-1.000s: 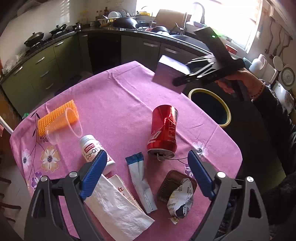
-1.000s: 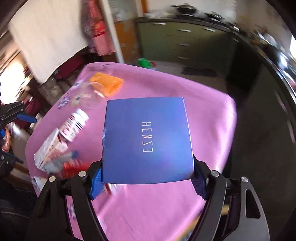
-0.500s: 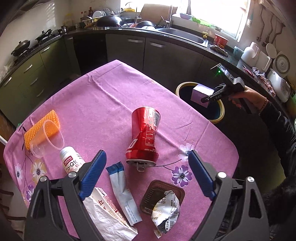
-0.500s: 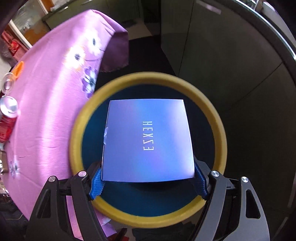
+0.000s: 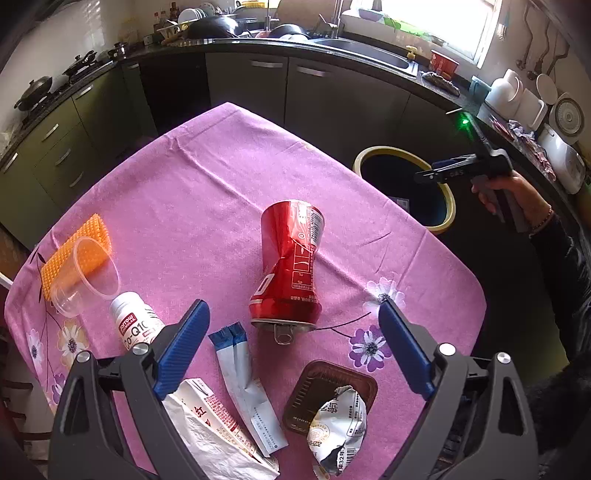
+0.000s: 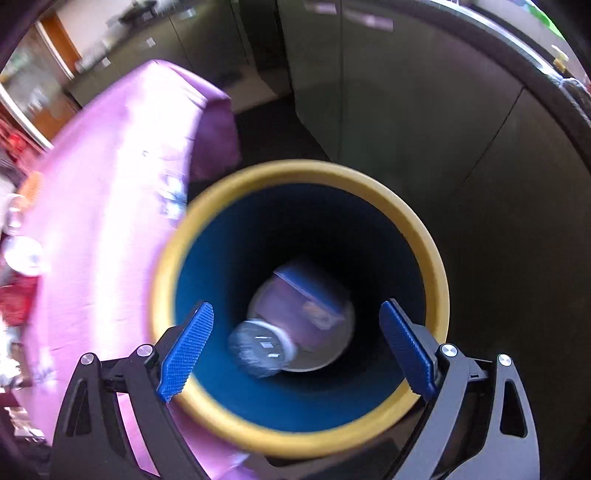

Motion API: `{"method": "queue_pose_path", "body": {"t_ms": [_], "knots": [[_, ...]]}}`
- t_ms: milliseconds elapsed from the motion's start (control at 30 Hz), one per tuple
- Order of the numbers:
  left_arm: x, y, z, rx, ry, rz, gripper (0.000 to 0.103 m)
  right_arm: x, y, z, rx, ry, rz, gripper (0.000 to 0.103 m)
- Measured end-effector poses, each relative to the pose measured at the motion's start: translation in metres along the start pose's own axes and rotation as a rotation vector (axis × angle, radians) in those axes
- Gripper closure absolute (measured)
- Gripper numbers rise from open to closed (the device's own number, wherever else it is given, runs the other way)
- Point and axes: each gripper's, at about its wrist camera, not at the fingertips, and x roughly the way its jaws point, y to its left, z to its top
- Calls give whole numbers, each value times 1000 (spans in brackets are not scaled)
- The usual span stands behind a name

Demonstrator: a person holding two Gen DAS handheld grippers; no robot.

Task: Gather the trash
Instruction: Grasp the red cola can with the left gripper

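Fingers [image 6: 404, 347] of the right gripper [image 6: 295, 345] are now hanging spread and empty over the yellow-rimmed round bin [image 6: 424, 236], the purple cardboard box [image 6: 306, 299] they were gripping now lying at its bottom, while the left gripper [image 5: 291, 350] is hovering open near the crushed red can [image 5: 290, 264].

Kitchen with olive-green lower cabinets [image 5: 55, 147] along two walls, dark glossy countertop [image 5: 258, 46] crowded with pans, steel sink [image 5: 362, 50] under a bright sunlit window [image 5: 424, 18], pink floral-clothed desk [image 5: 207, 192], dark floor [image 6: 273, 125].
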Motion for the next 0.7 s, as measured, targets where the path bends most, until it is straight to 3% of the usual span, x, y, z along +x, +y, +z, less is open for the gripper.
{"method": "queue_pose_path", "body": {"t_ms": [200, 633, 700], "knots": [[27, 0, 12, 15, 66, -29, 15, -25, 22, -26, -11, -34, 34, 13], [104, 4, 46, 56, 233, 44, 15, -28, 34, -28, -39, -44, 55, 12], [113, 6, 48, 63, 254, 64, 19, -26, 33, -30, -41, -41, 57, 12]]}}
